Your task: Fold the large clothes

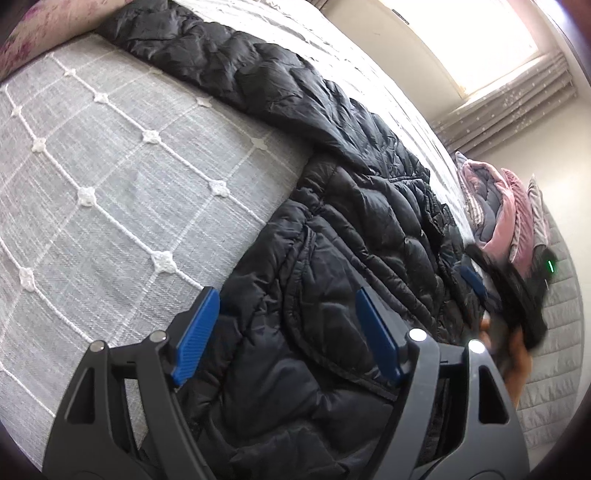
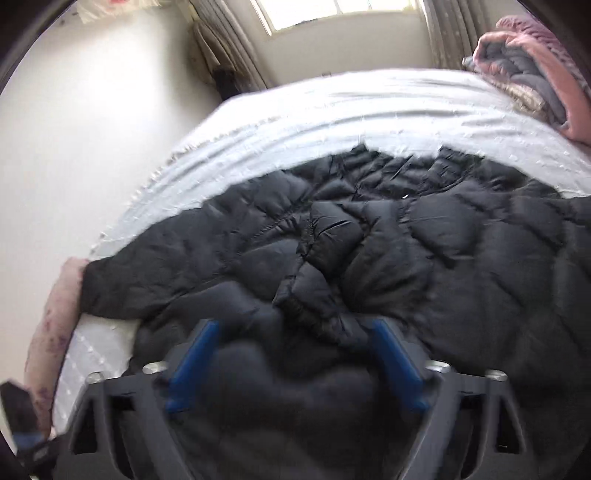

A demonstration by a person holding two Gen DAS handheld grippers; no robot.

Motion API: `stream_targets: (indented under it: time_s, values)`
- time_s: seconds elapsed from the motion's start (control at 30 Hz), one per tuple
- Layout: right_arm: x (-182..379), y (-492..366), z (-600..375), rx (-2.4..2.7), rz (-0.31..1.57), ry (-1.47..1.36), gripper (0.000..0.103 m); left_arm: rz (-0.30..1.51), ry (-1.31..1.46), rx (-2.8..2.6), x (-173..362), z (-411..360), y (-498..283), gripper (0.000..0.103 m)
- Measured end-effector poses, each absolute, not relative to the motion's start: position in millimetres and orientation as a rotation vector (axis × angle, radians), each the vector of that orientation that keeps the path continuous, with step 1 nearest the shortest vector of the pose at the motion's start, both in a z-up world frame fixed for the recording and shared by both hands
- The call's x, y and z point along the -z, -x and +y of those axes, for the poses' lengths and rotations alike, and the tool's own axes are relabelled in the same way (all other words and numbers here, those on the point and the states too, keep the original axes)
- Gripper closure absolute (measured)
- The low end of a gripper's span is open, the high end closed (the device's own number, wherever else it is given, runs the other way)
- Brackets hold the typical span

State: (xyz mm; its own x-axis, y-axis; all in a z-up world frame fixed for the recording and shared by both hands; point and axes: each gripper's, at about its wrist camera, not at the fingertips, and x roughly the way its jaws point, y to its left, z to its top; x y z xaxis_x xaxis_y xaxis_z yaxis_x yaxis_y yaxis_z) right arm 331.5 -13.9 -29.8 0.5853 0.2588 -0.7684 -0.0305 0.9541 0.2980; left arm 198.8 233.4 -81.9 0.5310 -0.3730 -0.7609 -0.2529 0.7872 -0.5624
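Note:
A black quilted puffer jacket lies spread on the grey bed cover, one sleeve stretched toward the upper left. My left gripper is open just above the jacket's lower part, its blue pads empty. The right gripper shows blurred at the jacket's far edge in the left wrist view. In the right wrist view the jacket fills the middle, and my right gripper is open low over its puffy fabric, holding nothing.
A pile of folded pink and grey clothes sits at the far end of the bed, also in the right wrist view. A floral pillow lies at the sleeve end. Window and curtains behind.

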Motion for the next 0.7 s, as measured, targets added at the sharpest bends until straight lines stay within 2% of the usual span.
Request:
stream_targets:
  time_s: [0.23,0.4,0.5,0.7]
  values:
    - [20.7,-208.4,-28.0,-0.208,1.091,-0.218,0.014,1.04,0.733,0.04,84.3,255.2,-199.1,0.026]
    - [20.4,-130.8,-46.5,-0.258,1.014,-0.265,0.013,0.996,0.845,-0.105,85.5,306.5,-202.1,0.026]
    - [27.3,-129.6,-44.2,-0.19,1.006,-0.161,0.013,0.969,0.831,-0.227,76.7,337.5,-221.9,0.026]
    - [31.4,-133.0,-57.7,-0.179,0.987,-0.209,0.013,0.933,0.819,-0.421,81.9,396.2,-280.6,0.026]
